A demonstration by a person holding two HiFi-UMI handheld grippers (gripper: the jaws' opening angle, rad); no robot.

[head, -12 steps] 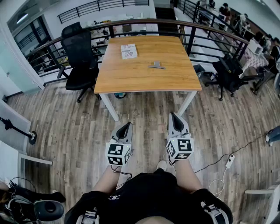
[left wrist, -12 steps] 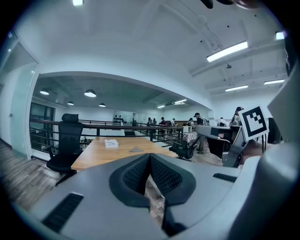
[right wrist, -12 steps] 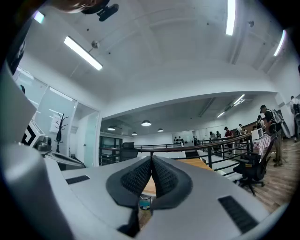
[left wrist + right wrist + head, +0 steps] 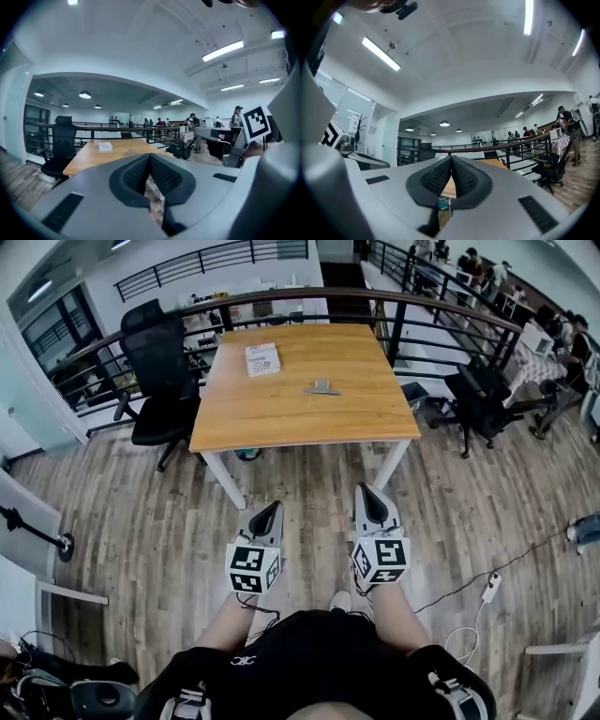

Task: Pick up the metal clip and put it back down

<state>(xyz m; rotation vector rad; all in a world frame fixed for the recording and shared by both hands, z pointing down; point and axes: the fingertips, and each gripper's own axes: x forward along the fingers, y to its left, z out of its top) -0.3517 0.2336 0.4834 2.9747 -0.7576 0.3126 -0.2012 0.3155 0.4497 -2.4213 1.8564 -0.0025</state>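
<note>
Metal clip drifted left in view | long axis crosswise

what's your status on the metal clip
Left gripper and right gripper shut, empty, short of the table. Metal clip lies on it, untouched. Booklet nearby, not blocking.
</note>
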